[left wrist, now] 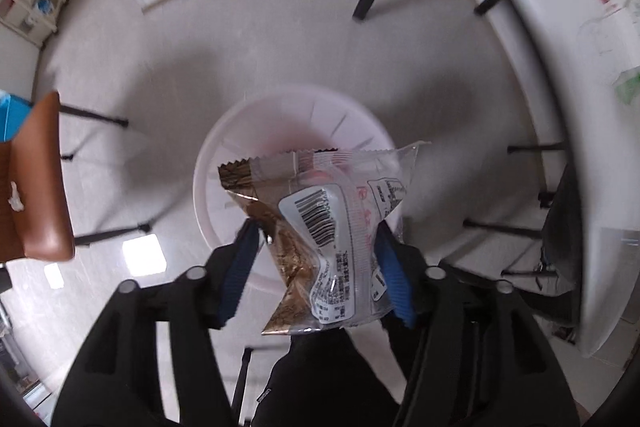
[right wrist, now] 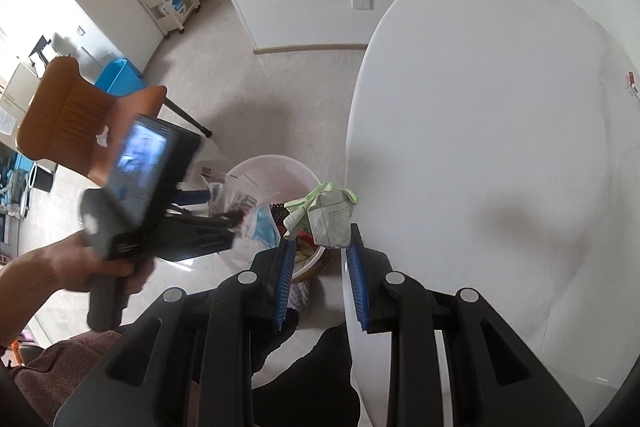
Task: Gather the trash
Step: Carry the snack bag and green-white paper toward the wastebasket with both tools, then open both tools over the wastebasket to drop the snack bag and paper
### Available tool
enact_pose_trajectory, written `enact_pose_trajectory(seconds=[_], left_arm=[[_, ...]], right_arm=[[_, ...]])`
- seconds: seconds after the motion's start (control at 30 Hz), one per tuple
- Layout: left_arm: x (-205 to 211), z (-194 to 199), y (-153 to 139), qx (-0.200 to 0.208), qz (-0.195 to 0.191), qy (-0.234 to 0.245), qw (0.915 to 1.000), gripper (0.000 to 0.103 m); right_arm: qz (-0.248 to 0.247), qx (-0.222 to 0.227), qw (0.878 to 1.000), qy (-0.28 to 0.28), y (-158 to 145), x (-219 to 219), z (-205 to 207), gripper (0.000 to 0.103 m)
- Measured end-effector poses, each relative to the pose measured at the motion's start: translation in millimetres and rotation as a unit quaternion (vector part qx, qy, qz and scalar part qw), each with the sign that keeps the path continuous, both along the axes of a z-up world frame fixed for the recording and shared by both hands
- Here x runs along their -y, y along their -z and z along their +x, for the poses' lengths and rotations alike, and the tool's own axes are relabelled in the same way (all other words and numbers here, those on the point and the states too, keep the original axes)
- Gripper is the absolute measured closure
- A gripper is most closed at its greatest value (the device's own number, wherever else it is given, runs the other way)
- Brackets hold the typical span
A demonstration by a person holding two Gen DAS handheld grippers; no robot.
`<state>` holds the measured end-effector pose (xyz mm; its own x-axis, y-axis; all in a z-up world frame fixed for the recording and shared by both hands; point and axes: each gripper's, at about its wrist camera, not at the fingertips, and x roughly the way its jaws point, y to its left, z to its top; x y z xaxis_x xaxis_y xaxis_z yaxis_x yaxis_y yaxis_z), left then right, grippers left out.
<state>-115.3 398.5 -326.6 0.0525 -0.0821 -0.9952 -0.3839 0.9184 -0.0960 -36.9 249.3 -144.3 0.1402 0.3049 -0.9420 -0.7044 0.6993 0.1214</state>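
- Left wrist view: the left tongs (left wrist: 316,259) are closed on a clear-and-brown snack wrapper (left wrist: 320,239), pinched across its lower half and held directly above the white bin (left wrist: 224,163) on the floor. The film looks light, crinkly and slippery, so a mid-body pinch seems soundest.
- Right wrist view: the right tongs (right wrist: 320,255) clamp a crumpled green-and-white paper (right wrist: 326,215) at their tips, at 12 o'clock, over the bench (right wrist: 480,147) edge beside the bin. It appears soft and weightless.

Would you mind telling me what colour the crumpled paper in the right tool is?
Pale green and white crumpled paper, clearest in the right wrist view.
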Motion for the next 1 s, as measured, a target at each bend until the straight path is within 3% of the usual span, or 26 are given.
enact_pose_trajectory(seconds=[0.1,0.23,0.4,0.67,0.7,0.73,0.8,1.0], left_arm=[[-3.3,-0.5,16.9,-0.022,-0.008,-0.004,0.9997,0.027],[-9.8,-7.0,8.9,-0.001,-0.008,-0.016,0.9998,0.011],[-24.0,-20.5,-19.0,0.040,-0.004,-0.033,0.9987,0.008],[-68.8,-58.4,-91.5,0.097,0.081,-0.112,0.9856,0.008],[-73.0,-61.8,-97.7,0.099,0.088,-0.117,0.9842,0.008],[-77.0,-65.3,-104.6,0.100,0.096,-0.121,0.9829,0.008],[-81.0,-68.6,-115.2,0.101,0.108,-0.120,0.9817,0.008],[-71.3,-61.7,-141.0,0.120,0.125,-0.095,0.9802,0.008]], right_arm=[[-0.005,-0.004,1.000,-0.006,4.6,-5.4,0.0,0.076],[-0.007,-0.010,1.000,-0.019,10.8,-13.9,-4.6,0.075],[-0.004,-0.022,0.999,-0.037,20.9,-26.9,-6.3,0.075],[0.006,-0.049,0.994,-0.096,52.2,-70.8,-15.3,0.073],[0.007,-0.054,0.993,-0.104,57.8,-77.0,-17.7,0.069],[0.007,-0.059,0.992,-0.108,61.6,-80.6,-18.7,0.049],[-0.003,-0.052,0.993,-0.102,68.2,-86.4,-20.4,0.019],[0.010,-0.049,0.996,-0.068,55.7,-78.1,-12.9,0.012]])
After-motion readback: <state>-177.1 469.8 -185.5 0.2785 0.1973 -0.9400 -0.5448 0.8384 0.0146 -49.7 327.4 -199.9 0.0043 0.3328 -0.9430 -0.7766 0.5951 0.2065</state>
